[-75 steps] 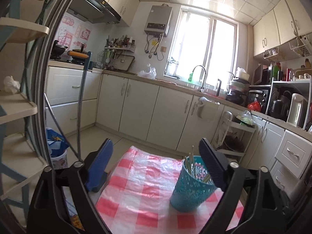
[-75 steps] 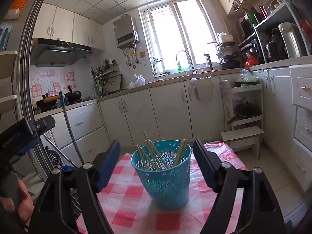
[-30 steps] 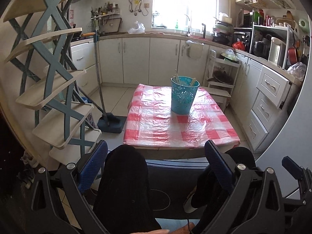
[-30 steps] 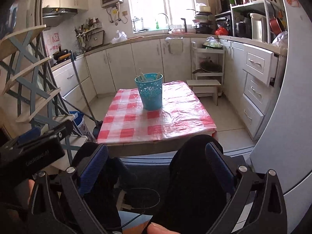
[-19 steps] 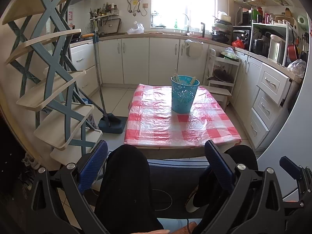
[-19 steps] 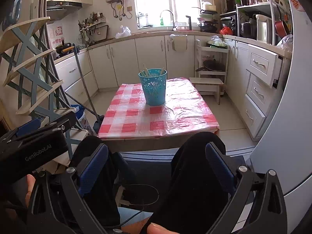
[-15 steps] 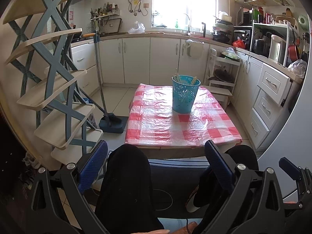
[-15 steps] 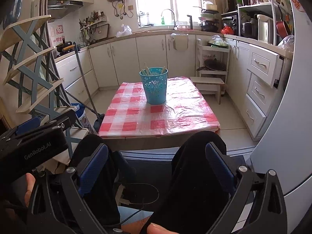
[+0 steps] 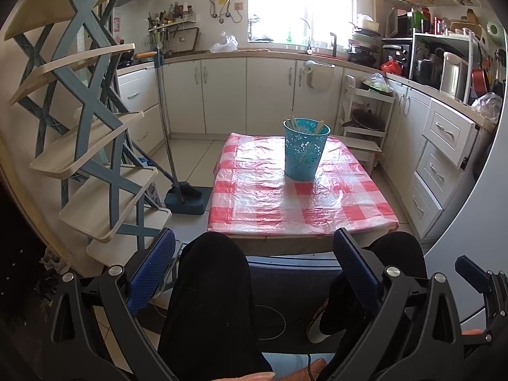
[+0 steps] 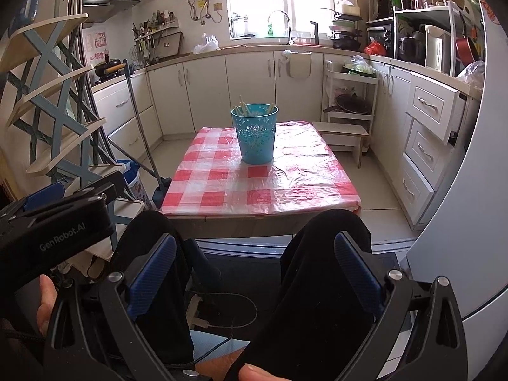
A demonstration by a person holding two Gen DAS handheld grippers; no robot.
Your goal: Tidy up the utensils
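Holder: teal cutout bucket [image 9: 304, 150], chopsticks [image 9: 292, 121] poking out
Table [image 10: 222, 197]: checkered cover
Nearby: broom [image 9: 165, 120]
Fingers: both pairs released, empty

teal cup [image 9: 304, 151] on checkered table [image 9: 260, 203]

Teal cut-out flower-patterned holder [image 9: 304, 151] on red-and-white checked tablecloth [image 9: 270, 203]; blue-padded black grippers, black trousers [image 9: 209, 298], cream cabinets [image 9: 222, 95].

Left claw [image 9: 254, 266] and right claw [image 10: 254, 266] both wide apart, empty, held low over person's knees [image 9: 212, 285].
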